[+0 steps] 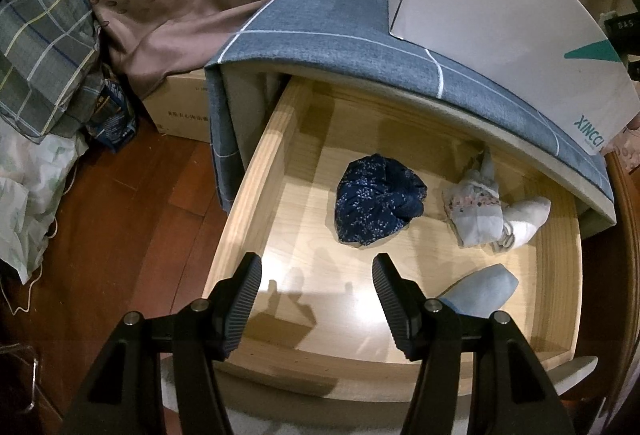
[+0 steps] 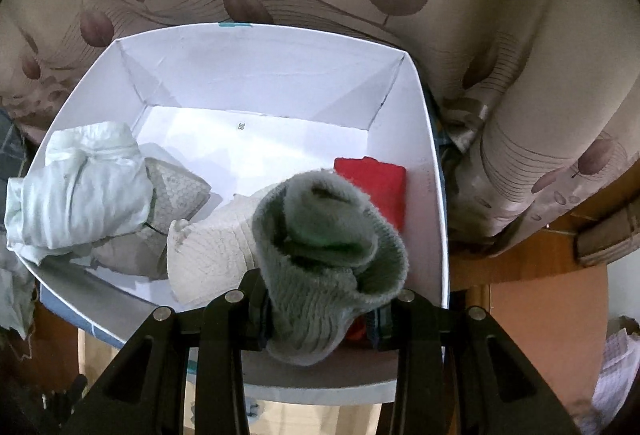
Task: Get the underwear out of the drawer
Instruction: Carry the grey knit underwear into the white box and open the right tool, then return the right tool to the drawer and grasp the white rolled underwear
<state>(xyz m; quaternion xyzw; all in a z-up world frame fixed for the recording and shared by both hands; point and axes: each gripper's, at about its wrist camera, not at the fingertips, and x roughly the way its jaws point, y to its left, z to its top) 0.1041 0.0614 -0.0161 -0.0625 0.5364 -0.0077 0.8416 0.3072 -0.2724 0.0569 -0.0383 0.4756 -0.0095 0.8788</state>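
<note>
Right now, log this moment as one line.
left hand-held gripper: open over drawer | right hand-held gripper: grey sock between fingers, over white box

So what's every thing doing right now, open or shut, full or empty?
Drawer: pulled open.
Dark blue bundle: balled up in the drawer.
White box: open on top, clothes inside.
Grey sock: gripped, over the box.
Left gripper: open, empty.
Right gripper: shut on the sock.
</note>
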